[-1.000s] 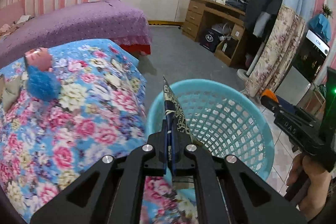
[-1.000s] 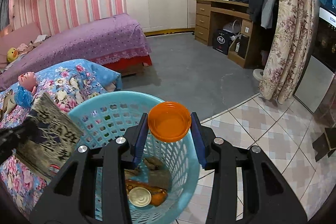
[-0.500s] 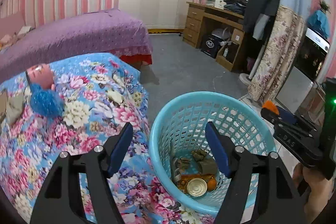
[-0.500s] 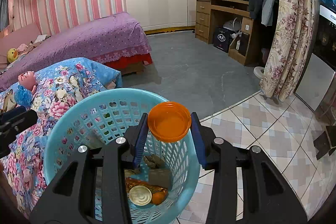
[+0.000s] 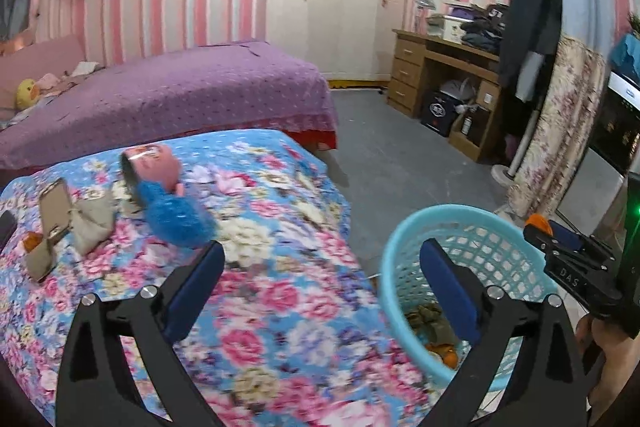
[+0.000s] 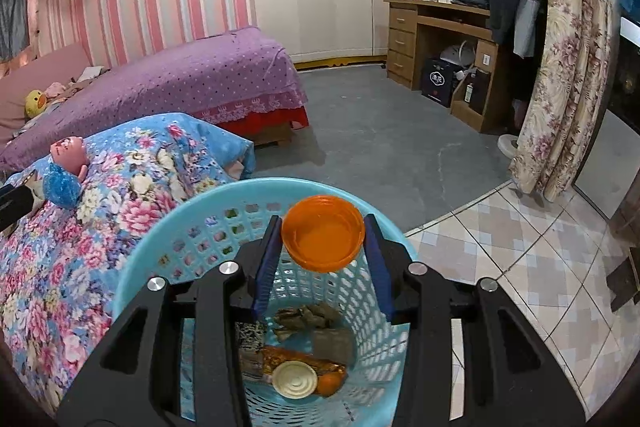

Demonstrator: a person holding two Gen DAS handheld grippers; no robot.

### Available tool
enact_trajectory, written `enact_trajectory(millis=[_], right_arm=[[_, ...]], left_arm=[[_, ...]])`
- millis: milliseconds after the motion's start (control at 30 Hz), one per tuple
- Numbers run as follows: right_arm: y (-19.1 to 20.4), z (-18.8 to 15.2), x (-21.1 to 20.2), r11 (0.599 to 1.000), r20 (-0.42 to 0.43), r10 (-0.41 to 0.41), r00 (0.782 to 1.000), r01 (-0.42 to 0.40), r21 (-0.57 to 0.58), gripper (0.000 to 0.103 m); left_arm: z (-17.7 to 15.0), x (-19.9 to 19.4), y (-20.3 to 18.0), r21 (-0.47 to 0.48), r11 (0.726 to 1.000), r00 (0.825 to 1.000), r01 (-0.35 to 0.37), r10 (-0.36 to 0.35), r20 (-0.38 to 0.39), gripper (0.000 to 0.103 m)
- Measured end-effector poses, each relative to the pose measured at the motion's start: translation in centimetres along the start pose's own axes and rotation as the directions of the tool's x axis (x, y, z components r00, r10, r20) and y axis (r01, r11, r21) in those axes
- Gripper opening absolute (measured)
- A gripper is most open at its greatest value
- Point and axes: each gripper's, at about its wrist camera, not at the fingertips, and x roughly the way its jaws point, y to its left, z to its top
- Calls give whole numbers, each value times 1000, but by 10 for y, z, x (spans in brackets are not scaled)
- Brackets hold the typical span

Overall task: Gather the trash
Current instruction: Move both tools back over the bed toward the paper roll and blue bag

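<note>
The right gripper (image 6: 323,259) was poised over the round light-blue plastic mesh basket (image 6: 168,227), its blue pads pinching a shallow orange plastic lid (image 6: 322,242) across its rim, held directly above the wrappers and white cap lying on the basket floor. The lid looked light, stiff and a little slick, so that edge-to-edge grip seemed the sensible hold. The left gripper (image 5: 322,291) hung spread wide with nothing in it, over the flowered blue bedspread (image 5: 280,307), basket just beside. Farther up the bed lay crumpled beige paper packaging (image 5: 72,223): soft, light stuff, probably best nipped at a raised fold.
</note>
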Motion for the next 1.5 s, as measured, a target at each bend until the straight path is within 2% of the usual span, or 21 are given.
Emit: enact_trajectory(millis=[100, 200, 333, 533, 833, 967, 1300, 1500], right_arm=[[9, 2, -2, 1000, 14, 5, 1000, -5, 15, 69], [18, 3, -4, 1000, 31, -12, 999, 11, 20, 91], [41, 3, -1, 1000, 30, -22, 999, 22, -7, 99], [78, 2, 4, 999, 24, -12, 1000, 14, -49, 99], [136, 3, 9, 996, 13, 56, 998, -55, -67, 99], [158, 1, 7, 994, 15, 69, 998, -67, -85, 99], [234, -6, 11, 973, 3, 141, 990, -138, -187, 99], [267, -12, 18, 959, -21, 180, 983, -180, -218, 99]], left_arm=[[-5, -7, 17, -7, 1000, 1000, -29, 29, 10, 97], [-8, -12, 33, -15, 999, 999, -52, 52, 5, 97], [-15, -20, 55, -15, 996, 996, -92, 92, 2, 97], [-22, -29, 94, -36, 988, 989, -149, 149, -4, 98], [-34, -41, 166, -81, 971, 974, -226, 226, -18, 98], [-45, -42, 205, -112, 952, 959, -283, 281, -36, 98], [-68, -46, 277, -222, 917, 943, -333, 318, -100, 98], [-73, -46, 295, -238, 900, 931, -365, 346, -118, 98]])
